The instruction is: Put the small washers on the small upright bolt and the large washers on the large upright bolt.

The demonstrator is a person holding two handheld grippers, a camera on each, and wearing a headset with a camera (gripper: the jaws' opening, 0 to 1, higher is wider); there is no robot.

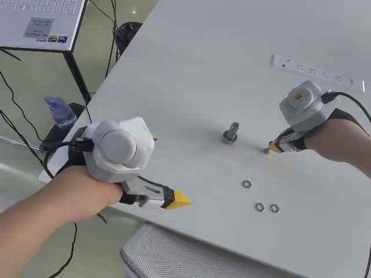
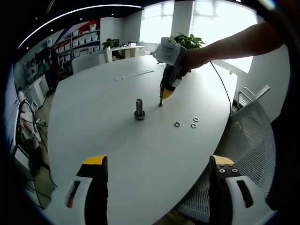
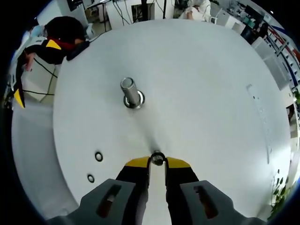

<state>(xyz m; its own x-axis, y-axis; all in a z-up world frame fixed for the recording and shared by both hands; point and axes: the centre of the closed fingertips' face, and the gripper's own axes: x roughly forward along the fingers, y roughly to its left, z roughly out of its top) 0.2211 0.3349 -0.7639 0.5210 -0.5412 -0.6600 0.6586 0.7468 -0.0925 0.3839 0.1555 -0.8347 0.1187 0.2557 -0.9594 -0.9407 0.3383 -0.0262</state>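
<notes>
Toward the right edge of the table [image 1: 191,69], the right gripper [image 1: 275,147] is held tip-down, its jaws drawn nearly together around a small round metal part [image 3: 157,159]. Whether that part is a small washer or the top of the small upright bolt cannot be told. Nearer the middle of the table the large upright bolt [image 1: 231,132] is seen standing, with what looks like a washer at its foot. Three loose washers [image 1: 259,207] lie flat between the bolts and the near edge, two just beside each other and the third a little apart. Their sizes cannot be told apart from here. The left gripper [image 1: 178,200] is held just inside the near edge, its jaws spread wide with nothing between them. The washers are judged light, stiff and thin. Lying flush on a smooth top, they are likely to slide or flip when pinched. A hold across the outer rim, with one jaw tip eased under an edge, is probably called for.
</notes>
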